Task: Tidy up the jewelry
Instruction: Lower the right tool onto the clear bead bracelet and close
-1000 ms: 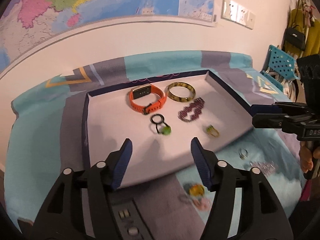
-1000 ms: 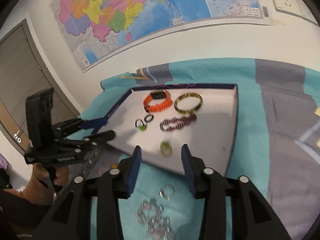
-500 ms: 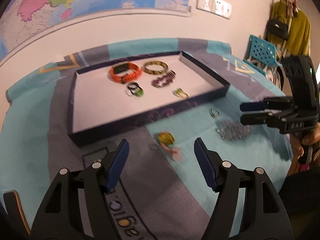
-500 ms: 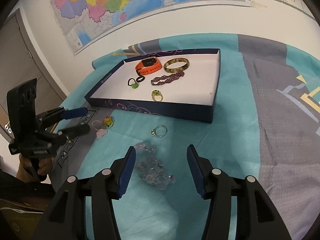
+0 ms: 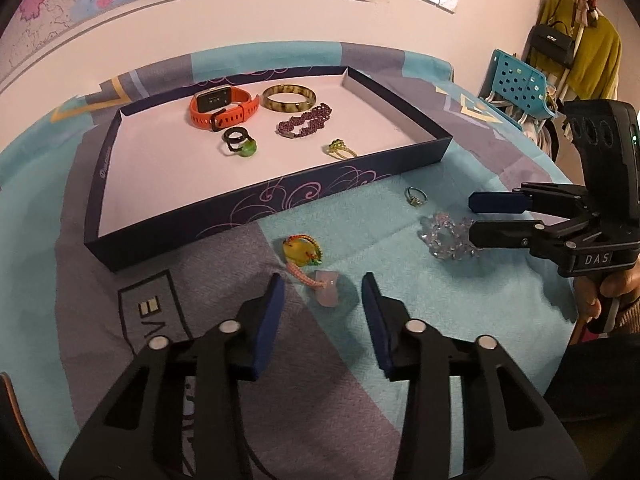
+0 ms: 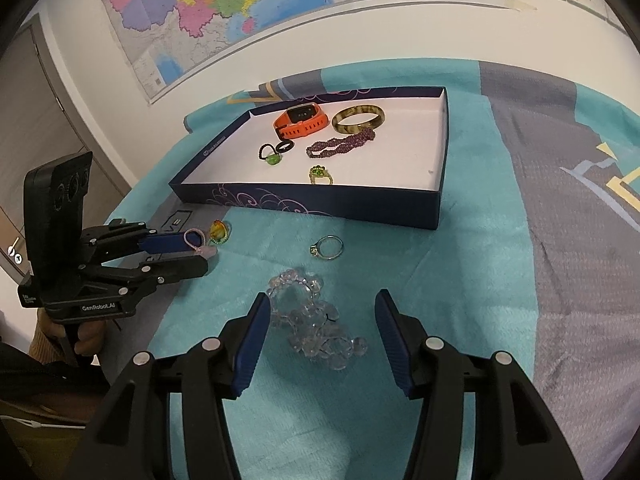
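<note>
From where I stand, each hand is lined up on its own piece, and that pairing is what the next grab turns on. The left gripper [image 5: 322,292] points down at the cloth [image 5: 400,320]. Its jaws have just been closing and are now fairly narrow. The pink stone [image 5: 330,286] of the corded pendant lies between their tips, with a sliver of cloth showing on either side, so nothing is pinched yet. The pendant's cord runs away from those jaws toward 11 o'clock and ends at the amber disc [image 5: 300,250], so its long axis lies almost along the fingers rather than across them. The right gripper [image 6: 322,320] has been easing its jaws apart. They stand wide around the crystal bracelet [image 6: 312,320], which stretches from 11 to 5 o'clock between the pads. The left pad sits just beside the beads; I cannot tell if it touches them. A loose ring [image 6: 328,247] lies at 12 o'clock from the right jaws, nearer that hand. The box [image 6: 320,200], already holding several pieces, sits beyond at 12 o'clock from both hands.
</note>
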Motion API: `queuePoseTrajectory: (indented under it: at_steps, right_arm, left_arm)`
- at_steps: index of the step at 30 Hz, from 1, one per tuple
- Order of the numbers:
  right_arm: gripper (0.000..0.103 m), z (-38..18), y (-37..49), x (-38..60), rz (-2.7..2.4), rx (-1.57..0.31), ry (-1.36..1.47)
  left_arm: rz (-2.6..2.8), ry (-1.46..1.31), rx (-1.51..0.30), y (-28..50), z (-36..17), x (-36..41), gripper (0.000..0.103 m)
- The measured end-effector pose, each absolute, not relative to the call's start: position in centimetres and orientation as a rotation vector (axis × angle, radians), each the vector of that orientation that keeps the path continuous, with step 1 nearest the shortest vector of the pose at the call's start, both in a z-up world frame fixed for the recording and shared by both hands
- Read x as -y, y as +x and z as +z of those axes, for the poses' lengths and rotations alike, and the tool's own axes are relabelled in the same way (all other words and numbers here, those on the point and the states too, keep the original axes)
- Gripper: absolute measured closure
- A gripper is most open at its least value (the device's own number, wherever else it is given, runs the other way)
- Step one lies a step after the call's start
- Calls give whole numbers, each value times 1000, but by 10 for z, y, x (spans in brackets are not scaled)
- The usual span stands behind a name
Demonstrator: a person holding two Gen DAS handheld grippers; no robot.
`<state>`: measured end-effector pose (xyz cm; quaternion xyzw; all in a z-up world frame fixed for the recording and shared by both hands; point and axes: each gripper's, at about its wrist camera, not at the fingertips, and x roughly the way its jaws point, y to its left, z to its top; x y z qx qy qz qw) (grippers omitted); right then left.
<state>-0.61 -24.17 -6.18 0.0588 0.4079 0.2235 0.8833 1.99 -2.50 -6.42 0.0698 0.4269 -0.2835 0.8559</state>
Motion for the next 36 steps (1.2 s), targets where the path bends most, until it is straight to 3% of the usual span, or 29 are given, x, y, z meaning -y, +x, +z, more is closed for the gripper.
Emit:
queuePoseTrajectory:
  at_steps: [6,15,22,26,28,36]
  right_arm:
    - [51,-63,-9,231,475,-847,76]
    - [51,-65,-15,207,454,-831,-62]
    - [75,-67,-16,205,400,-812,-129]
    - [81,-66,-15,208,412,-816,-107]
    - [90,-64,-15,211,442,-816,-63]
    - [95,-55,-17,216,485,-803,18]
  left_arm:
    - [-601,151,-905,19,-65,29,80]
    - [-588,158,-899,16,-64,33,81]
    - [-580,141,-897,14,-65,31,84]
    - [-580,127,-898,14,-65,29,88]
    - [-580,123,-898,14,-64,29,88]
    - [-585,111,-896,12,-64,27,91]
